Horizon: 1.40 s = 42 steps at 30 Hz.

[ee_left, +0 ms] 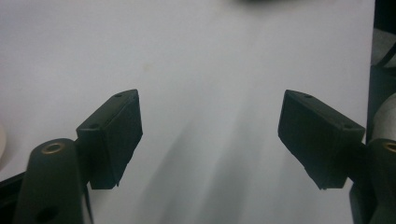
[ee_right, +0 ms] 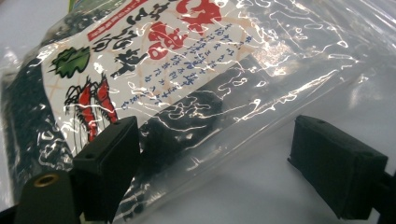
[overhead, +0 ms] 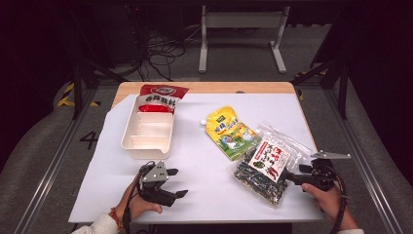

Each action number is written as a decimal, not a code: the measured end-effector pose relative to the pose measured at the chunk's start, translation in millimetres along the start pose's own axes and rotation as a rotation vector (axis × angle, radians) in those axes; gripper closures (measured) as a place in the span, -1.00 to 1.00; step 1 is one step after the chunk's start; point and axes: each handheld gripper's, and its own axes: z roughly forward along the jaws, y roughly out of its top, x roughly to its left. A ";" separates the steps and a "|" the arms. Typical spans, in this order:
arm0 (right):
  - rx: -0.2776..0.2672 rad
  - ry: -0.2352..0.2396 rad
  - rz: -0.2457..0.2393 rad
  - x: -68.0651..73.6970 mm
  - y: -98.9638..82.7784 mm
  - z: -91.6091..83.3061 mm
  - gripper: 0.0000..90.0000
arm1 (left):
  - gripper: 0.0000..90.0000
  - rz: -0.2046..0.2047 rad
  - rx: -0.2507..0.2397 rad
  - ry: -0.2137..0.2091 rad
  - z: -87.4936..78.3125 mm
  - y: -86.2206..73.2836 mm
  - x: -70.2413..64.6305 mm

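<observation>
Clear seaweed bag (overhead: pixel 263 168) just ahead of the wide-apart right gripper (overhead: pixel 291 176), left gripper (overhead: pixel 178 183) likewise spread.

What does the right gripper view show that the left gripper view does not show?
In the right gripper view: the clear seaweed bag with its printed label, lying just beyond the open right gripper; its edge reaches in by one jaw. In the left gripper view: the open left gripper over bare white table sheet, with nothing between the jaws. Both views share two black jaws set wide apart and the white sheet beneath them.
</observation>
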 end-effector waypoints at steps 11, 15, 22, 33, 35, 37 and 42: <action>-0.008 0.241 -0.096 26.5 2.5 26.5 -0.06 | -0.55 -0.009 0.046 -0.118 41.6 28.3 0.6; -0.009 0.264 -0.088 32.4 -0.4 27.8 0.07 | -0.54 -0.005 0.072 -0.135 59.4 36.1 -3.9; -0.016 0.268 -0.093 33.1 -1.5 27.8 0.09 | -0.68 -0.105 0.085 -0.234 82.0 46.7 2.3; -0.029 0.267 -0.129 36.8 -2.5 26.3 0.12 | -0.71 -0.195 0.045 -0.309 108.9 64.9 6.4; -0.035 0.272 -0.131 36.6 -3.2 26.4 0.12 | -0.72 -0.218 0.037 -0.322 113.3 67.6 6.3; -0.043 0.272 -0.139 37.5 -3.5 25.5 0.13 | -0.65 -0.209 0.030 -0.320 115.6 71.5 4.1; -0.057 0.267 -0.185 44.8 -3.4 23.1 0.16 | -0.39 -0.181 -0.015 -0.275 113.4 79.2 3.1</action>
